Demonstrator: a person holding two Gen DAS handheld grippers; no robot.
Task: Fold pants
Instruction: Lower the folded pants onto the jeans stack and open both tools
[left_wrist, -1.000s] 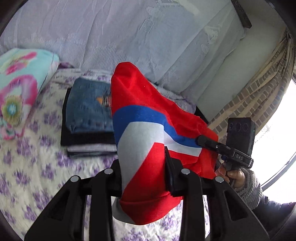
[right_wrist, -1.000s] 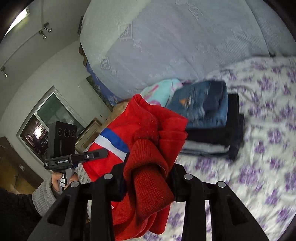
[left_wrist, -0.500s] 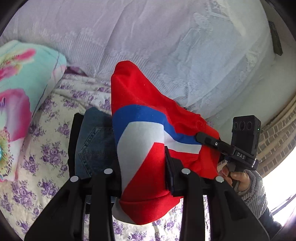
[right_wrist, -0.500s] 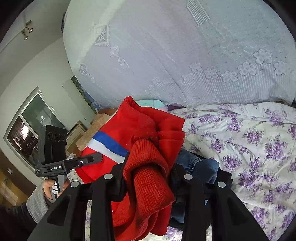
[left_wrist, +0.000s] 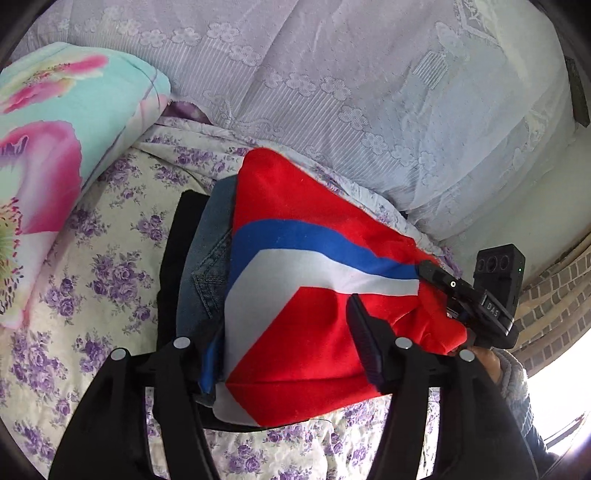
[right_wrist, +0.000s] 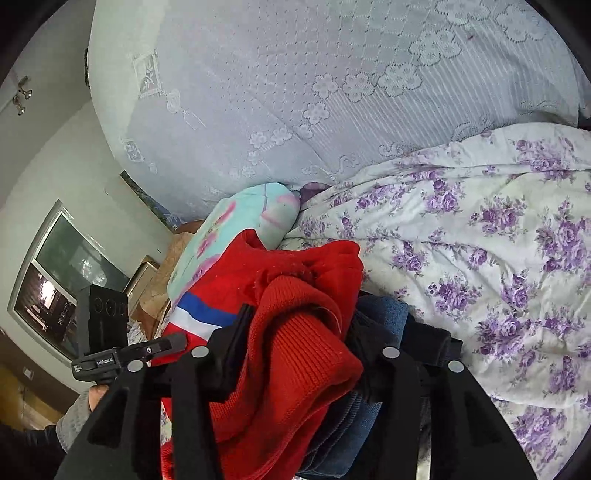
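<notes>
On the floral bedspread (left_wrist: 92, 266), both tongs just opened around red pants (left_wrist: 314, 295).

The red pants (left_wrist: 314, 332) hide most of the folded stack (left_wrist: 199, 266) beneath.

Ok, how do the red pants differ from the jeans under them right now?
The red pants are bright red with blue and white stripes; the jeans are plain blue denim. The red pants lie on top, between both grippers' open jaws; the jeans sit lower in the pile, untouched. Both are folded and stacked on the floral bedspread.
</notes>
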